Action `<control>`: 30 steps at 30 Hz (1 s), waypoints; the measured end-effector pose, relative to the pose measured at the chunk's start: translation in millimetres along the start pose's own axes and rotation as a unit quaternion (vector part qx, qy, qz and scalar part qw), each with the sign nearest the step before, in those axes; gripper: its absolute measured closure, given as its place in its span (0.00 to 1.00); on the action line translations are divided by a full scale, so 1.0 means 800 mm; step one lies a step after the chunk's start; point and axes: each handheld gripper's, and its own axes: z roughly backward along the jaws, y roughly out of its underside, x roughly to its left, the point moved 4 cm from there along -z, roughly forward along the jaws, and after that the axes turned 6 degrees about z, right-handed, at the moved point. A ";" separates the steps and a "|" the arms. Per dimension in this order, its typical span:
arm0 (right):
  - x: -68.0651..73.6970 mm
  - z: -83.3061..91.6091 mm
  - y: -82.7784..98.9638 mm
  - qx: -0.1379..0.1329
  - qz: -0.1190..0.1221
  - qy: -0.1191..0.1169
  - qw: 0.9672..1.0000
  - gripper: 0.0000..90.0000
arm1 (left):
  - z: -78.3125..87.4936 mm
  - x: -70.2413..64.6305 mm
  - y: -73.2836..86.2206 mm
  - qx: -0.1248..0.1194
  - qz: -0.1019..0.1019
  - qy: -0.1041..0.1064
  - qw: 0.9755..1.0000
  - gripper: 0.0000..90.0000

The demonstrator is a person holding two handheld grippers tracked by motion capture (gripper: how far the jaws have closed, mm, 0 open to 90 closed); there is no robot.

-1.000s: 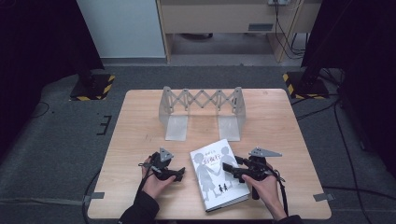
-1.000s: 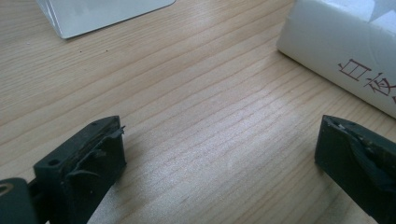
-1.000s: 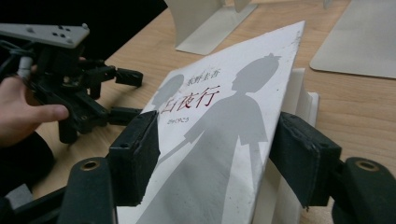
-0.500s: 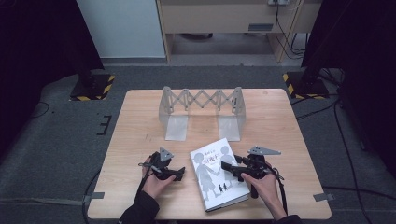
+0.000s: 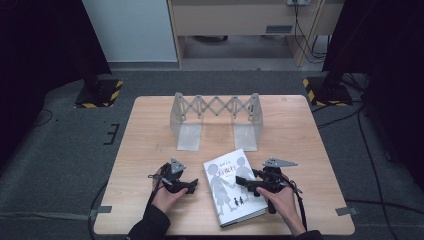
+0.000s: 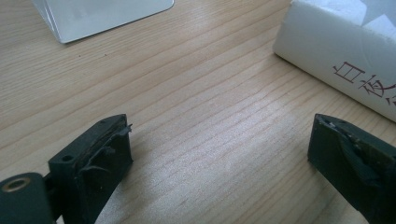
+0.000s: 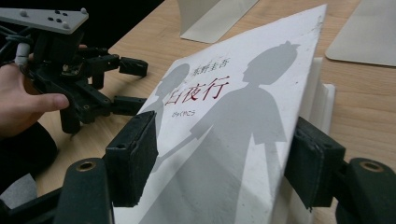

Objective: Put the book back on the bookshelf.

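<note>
- Two claws rest low on a pale wooden surface [image 5: 150, 130], one in each of a person's hands, with a white book [image 5: 232, 187] between them.
- Right claw [image 5: 242, 181]: its black jaws reach over the book's right edge and onto the cover. In the right gripper view the jaws stand on either side of the cover's raised edge; whether the pads press on it I cannot tell. They have just been opening slightly.
- Left claw [image 5: 192, 186]: open, with nothing between the jaws. In the left gripper view the two jaws stand far apart over bare wood, and a corner of the book lies ahead to the right, apart from them. The jaws have just been closing a little.
- Book: it lies near the front edge of the surface, turned a little at an angle. Its cover shows grey silhouettes of two figures holding hands and dark red characters. In the right gripper view the cover looks lifted a little from the pages below it.
- Right hand [image 5: 280, 200] and left hand [image 5: 167, 197]: both come in from the near edge, the left with a dark sleeve.
- Farther back, well apart from the book, stands a grey metal expanding bookend rack [image 5: 215, 117] with a scissor lattice between two upright end plates.
</note>
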 end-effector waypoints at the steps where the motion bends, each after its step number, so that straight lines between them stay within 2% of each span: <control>1: -0.001 0.002 0.000 0.002 0.000 0.003 1.000 0.35 | 0.000 0.000 0.000 0.000 -0.001 0.001 1.000 0.06; 5: -0.014 0.011 0.009 0.015 0.024 0.035 0.999 0.34 | 0.000 0.000 0.000 -0.001 -0.001 0.002 1.000 0.06; 7: -0.018 0.014 0.015 0.014 0.018 0.039 0.999 0.34 | 0.000 0.000 0.000 -0.001 -0.001 0.001 1.000 0.06; 13: -0.014 0.007 0.024 0.022 0.013 0.029 0.999 0.35 | 0.000 0.000 0.000 -0.001 -0.001 0.001 1.000 0.06; 19: -0.010 0.002 0.021 0.026 0.021 0.031 0.999 0.33 | 0.000 0.000 0.000 -0.001 -0.001 0.001 1.000 0.06; 26: -0.005 0.008 0.010 0.009 0.034 0.027 0.999 0.32 | 0.000 0.000 0.000 -0.001 -0.001 0.001 1.000 0.06; 30: -0.001 0.010 -0.003 -0.012 0.039 0.022 0.999 0.32 | 0.000 0.000 0.000 -0.001 -0.001 0.001 1.000 0.06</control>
